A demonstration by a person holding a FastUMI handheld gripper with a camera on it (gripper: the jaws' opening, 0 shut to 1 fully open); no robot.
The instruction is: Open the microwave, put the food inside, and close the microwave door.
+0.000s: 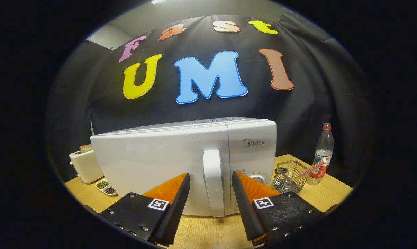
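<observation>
- A white microwave (160, 162) stands on a wooden table (208, 231), its door closed and its upright handle (213, 181) facing forward, framed in the gap between the gripper's fingers.
- The gripper (211, 183) is spread wide and holds nothing; one finger sits to each side of the handle, and neither appears to touch it.
- The door looks unopened, so the first step of the task seems yet to be done; the food to go inside cannot be told apart with certainty.
- Risk: if the fingers close slightly off line, they could pinch only the handle's edge and slip off as the door is pulled; a hard tug might also drag the whole oven across the table.
- Beside the control panel, a wire basket (288, 180) holds a striped straw (310, 168), with a plastic bottle (322, 152) just beyond; a swinging gripper could knock either over.
- On the other side of the oven sit a toaster (85, 166) with bread in its slot and a small dish (106, 187) of dark and green bits.
</observation>
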